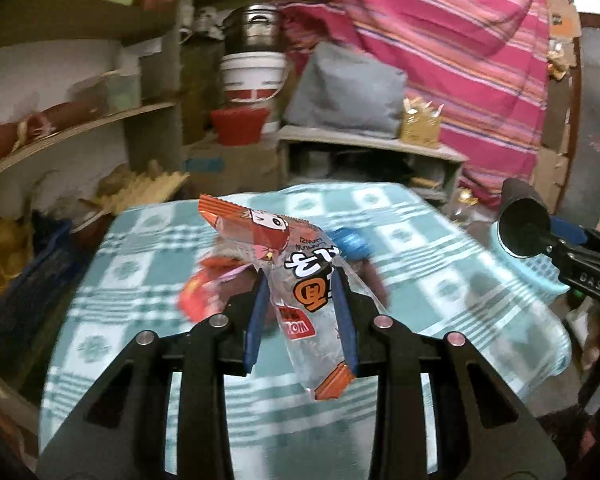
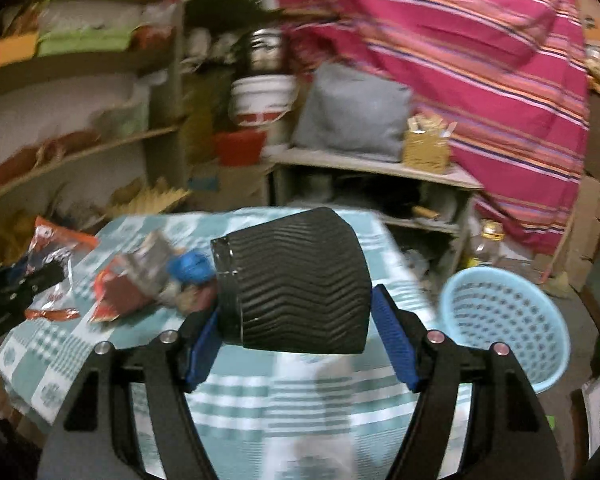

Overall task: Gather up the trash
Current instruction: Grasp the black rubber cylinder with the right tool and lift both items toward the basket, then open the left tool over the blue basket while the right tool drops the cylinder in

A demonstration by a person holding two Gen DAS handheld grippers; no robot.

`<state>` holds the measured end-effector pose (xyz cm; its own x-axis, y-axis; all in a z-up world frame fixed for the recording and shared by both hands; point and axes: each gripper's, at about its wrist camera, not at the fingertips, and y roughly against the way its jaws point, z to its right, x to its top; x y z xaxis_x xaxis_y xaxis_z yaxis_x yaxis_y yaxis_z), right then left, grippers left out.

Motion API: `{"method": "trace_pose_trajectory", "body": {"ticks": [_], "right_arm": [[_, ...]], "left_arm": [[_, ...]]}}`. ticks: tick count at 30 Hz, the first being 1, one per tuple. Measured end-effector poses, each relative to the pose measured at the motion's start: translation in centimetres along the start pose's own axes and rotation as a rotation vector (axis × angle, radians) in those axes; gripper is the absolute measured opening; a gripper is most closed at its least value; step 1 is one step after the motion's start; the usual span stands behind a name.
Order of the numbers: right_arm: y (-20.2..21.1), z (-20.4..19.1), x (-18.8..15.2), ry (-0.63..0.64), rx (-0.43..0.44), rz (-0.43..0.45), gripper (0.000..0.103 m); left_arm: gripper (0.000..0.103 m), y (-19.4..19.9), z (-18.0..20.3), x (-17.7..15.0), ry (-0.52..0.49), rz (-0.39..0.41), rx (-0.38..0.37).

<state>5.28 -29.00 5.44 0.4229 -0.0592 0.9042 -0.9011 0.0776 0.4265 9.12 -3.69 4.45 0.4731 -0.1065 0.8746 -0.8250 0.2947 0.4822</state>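
Note:
My left gripper (image 1: pixel 302 276) is shut on an orange and clear snack wrapper (image 1: pixel 300 280) and holds it above the table; it shows at the left of the right wrist view (image 2: pixel 56 264). My right gripper (image 2: pixel 296 296) is shut on a black ribbed paper cup (image 2: pixel 296 280), lying sideways between the blue pads; the cup also shows at the right of the left wrist view (image 1: pixel 522 224). More trash lies on the checked tablecloth (image 2: pixel 260 400): a red wrapper (image 2: pixel 116 292) and a blue crumpled piece (image 2: pixel 192 266). A light blue perforated basket (image 2: pixel 504 320) stands on the floor to the right of the table.
Shelves (image 2: pixel 80 160) full of goods stand to the left and behind. A low shelf unit with a grey cushion (image 2: pixel 352 120) stands behind the table. A pink striped cloth (image 2: pixel 480 80) hangs at the back right. A plastic bottle (image 2: pixel 488 240) stands on the floor.

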Motion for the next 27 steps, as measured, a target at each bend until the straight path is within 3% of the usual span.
{"method": "trace_pose_trajectory", "body": {"ticks": [10,18,22,27], "right_arm": [[0.2,12.9,2.8,-0.125,-0.163,0.029,0.070],[0.1,22.4,5.0,-0.155,-0.264,0.007,0.070],[-0.8,25.2,3.1,-0.213,-0.284,0.002,0.070],[-3.4,28.9,-0.5,-0.270,-0.326,-0.078,0.070]], "left_arm": [[0.031,-5.1,10.8,5.0,-0.071,0.046,-0.148],[0.031,-10.6,22.1,8.3,-0.095,0.067,-0.295],[0.031,-13.2,27.1,8.2,-0.117,0.047,-0.362],[0.031,-16.6,30.5,6.7,-0.143,-0.006,-0.410]]}}
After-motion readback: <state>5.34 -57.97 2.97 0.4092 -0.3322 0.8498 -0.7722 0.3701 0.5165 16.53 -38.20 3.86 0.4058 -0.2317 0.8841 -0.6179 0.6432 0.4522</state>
